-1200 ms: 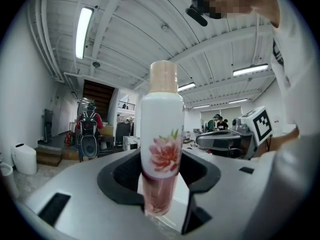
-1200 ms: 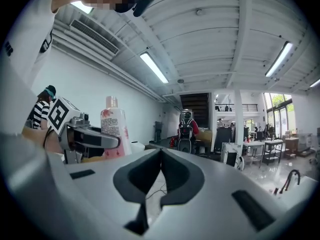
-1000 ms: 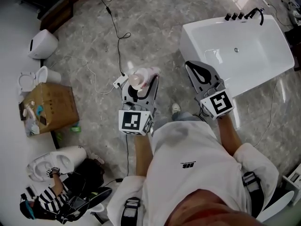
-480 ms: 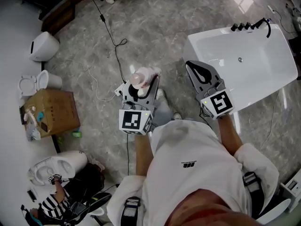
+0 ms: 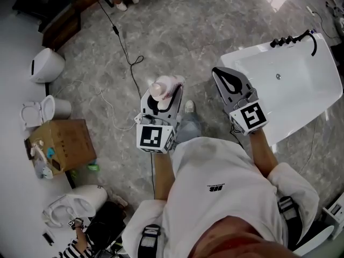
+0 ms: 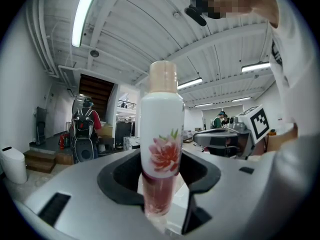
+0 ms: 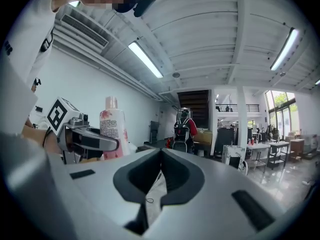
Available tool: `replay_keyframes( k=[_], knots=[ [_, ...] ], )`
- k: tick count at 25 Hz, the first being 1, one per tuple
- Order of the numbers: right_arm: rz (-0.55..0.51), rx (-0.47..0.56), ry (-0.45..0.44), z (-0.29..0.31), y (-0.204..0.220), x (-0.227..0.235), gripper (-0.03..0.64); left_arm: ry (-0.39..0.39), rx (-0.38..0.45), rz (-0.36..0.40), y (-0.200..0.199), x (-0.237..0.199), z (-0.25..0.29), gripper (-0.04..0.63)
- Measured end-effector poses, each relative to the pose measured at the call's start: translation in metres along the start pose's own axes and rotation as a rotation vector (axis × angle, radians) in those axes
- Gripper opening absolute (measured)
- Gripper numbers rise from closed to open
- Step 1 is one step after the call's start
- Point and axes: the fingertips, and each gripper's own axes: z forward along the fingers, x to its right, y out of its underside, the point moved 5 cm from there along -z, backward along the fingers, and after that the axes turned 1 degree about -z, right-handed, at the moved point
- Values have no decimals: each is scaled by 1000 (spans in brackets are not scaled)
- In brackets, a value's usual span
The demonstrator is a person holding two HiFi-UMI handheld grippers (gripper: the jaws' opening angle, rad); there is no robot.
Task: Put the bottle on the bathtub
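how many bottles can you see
1: a white floral bottle clamped in the left gripper. Small items in the cardboard box at far left are too small to tell.

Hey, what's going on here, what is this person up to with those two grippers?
A person holds a gripper in each hand. The left gripper is shut on a white flower-print bottle, held upright above the floor. The right gripper is shut and empty. The bathtub stands ahead to the right; the bottle is not yet on it.
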Motion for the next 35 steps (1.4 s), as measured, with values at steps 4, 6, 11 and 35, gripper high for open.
replay_keyframes(
  k=[4,6,11,35],
  knots=[
    [19,-9,30,70,-4,29,-5,36,-15,4,-12,-57,53,219],
    [24,-11,38,105,-4,47,-5,48,-18,9,-17,-85,83,219],
    [37,-23,66,170,4,94,-5,82,-30,11,-19,-136,157,219],
    [75,-52,245,215,35,269,-5,309,-40,40,-42,-135,382,219]
  ],
)
